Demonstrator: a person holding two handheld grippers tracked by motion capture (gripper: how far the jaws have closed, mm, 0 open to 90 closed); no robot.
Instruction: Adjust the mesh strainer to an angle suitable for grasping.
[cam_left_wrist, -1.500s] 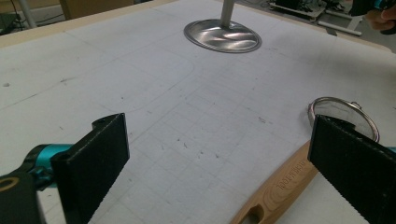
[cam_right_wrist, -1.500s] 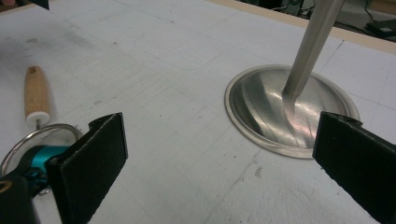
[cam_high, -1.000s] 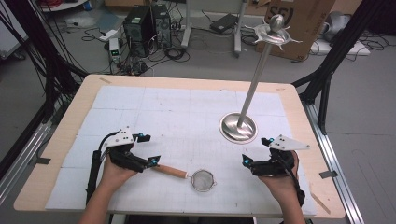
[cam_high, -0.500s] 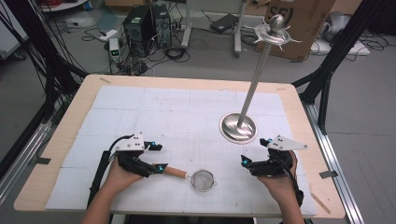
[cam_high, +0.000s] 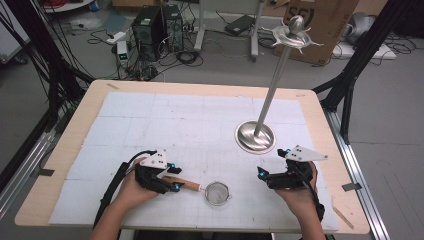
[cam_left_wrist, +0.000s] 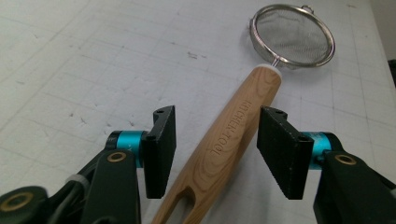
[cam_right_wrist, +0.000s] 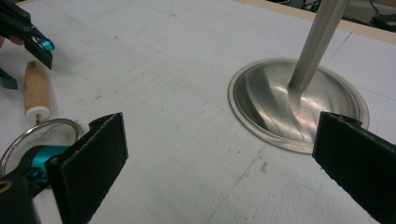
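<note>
- a person at a white gridded table (cam_high: 150, 125) works a small mesh strainer (cam_high: 218, 192) that lies flat near the front edge, between the two hands, its wooden handle (cam_high: 185, 185) pointing toward the person's left
- the left gripper (cam_high: 172, 181) sits low over the free end of that handle; in the left gripper view the handle (cam_left_wrist: 224, 149) runs up between the two black jaws toward the wire bowl (cam_left_wrist: 293, 36)
- those jaws have just been closing around the handle, yet a gap shows on each side of the wood, so the pads are not pressing on it and the strainer is not gripped
- the handle bears stamped lettering and a slot at its near end, and it rests on the table surface
- the right gripper (cam_high: 265, 176) is held at the front right of the table, well apart from the strainer's bowl, jaws spread wide with nothing between them
- in the right gripper view the strainer's rim (cam_right_wrist: 42, 128) lies beside one of its jaws, with the handle's tip (cam_right_wrist: 36, 91) and the left gripper (cam_right_wrist: 28, 46) beyond it
- a tall metal stand (cam_high: 272, 90) rises from a round dished base (cam_high: 255, 137) on the right half of the table, just beyond the right gripper
- computer towers (cam_high: 157, 25) and loose cables lie on the floor behind the table
</note>
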